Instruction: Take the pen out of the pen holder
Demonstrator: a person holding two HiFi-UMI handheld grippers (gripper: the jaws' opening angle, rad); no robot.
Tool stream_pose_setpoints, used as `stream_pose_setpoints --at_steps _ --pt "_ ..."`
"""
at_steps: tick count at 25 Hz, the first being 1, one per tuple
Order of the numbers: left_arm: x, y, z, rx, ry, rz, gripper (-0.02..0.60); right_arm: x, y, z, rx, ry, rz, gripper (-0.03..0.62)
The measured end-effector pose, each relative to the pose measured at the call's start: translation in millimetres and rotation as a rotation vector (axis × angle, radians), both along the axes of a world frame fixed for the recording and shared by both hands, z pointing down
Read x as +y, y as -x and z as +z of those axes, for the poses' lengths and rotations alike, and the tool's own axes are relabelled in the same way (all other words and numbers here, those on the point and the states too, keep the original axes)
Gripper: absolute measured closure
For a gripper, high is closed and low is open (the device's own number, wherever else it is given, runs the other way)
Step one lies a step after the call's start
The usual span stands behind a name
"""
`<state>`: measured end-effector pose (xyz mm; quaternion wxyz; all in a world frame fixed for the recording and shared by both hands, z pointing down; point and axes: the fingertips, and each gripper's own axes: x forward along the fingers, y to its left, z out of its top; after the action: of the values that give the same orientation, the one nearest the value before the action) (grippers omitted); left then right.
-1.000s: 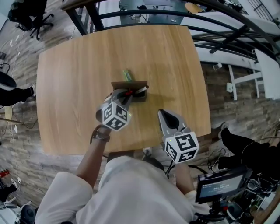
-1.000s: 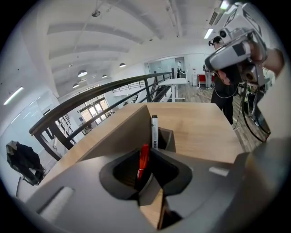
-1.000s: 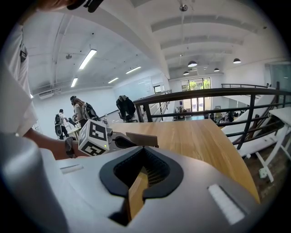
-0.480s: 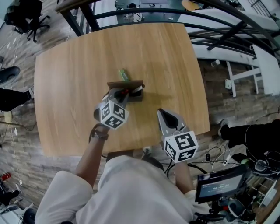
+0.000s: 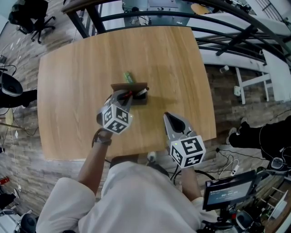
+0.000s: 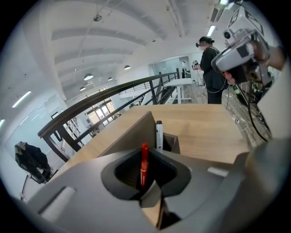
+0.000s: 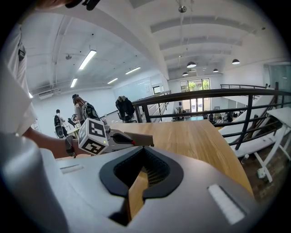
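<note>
A brown pen holder (image 5: 130, 86) stands mid-table. My left gripper (image 5: 126, 98) is at its near side, shut on a red pen (image 5: 130, 95). In the left gripper view that red pen (image 6: 144, 161) stands upright between the jaws of the left gripper (image 6: 144, 176), with the holder's wall (image 6: 129, 134) just behind. A black-capped white pen (image 6: 159, 134) sticks up from a holder slot. My right gripper (image 5: 169, 119) hovers shut and empty near the table's front right, apart from the holder. From the right gripper (image 7: 141, 177) view, the holder (image 7: 138, 139) lies ahead on the left.
The round-cornered wooden table (image 5: 82, 59) has a small green object (image 5: 128, 77) lying just behind the holder. Black railings (image 5: 150, 13) run beyond the far edge. A monitor (image 5: 227, 191) stands on the floor at lower right. People stand in the distance (image 6: 210, 68).
Almost nothing differs: the left gripper stays shut on the red pen at the holder, and the right gripper holds still. The head view has only shifted slightly.
</note>
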<state>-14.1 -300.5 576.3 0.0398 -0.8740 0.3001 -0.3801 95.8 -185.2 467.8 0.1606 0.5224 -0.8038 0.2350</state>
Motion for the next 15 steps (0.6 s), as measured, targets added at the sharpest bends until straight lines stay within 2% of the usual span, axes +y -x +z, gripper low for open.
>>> stream_pose_setpoints --at_steps 6,15 --pt "-2.4 7.0 -25.2 0.000 -0.082 -0.018 0.535 -5.8 5.3 -8.3 0.002 -0.038 -0.029 0.592" --pt "8.4 13.2 -80.1 0.057 -0.194 -0.038 0.535 -16.2 16.8 -32.5 0.006 -0.125 -0.079 0.592"
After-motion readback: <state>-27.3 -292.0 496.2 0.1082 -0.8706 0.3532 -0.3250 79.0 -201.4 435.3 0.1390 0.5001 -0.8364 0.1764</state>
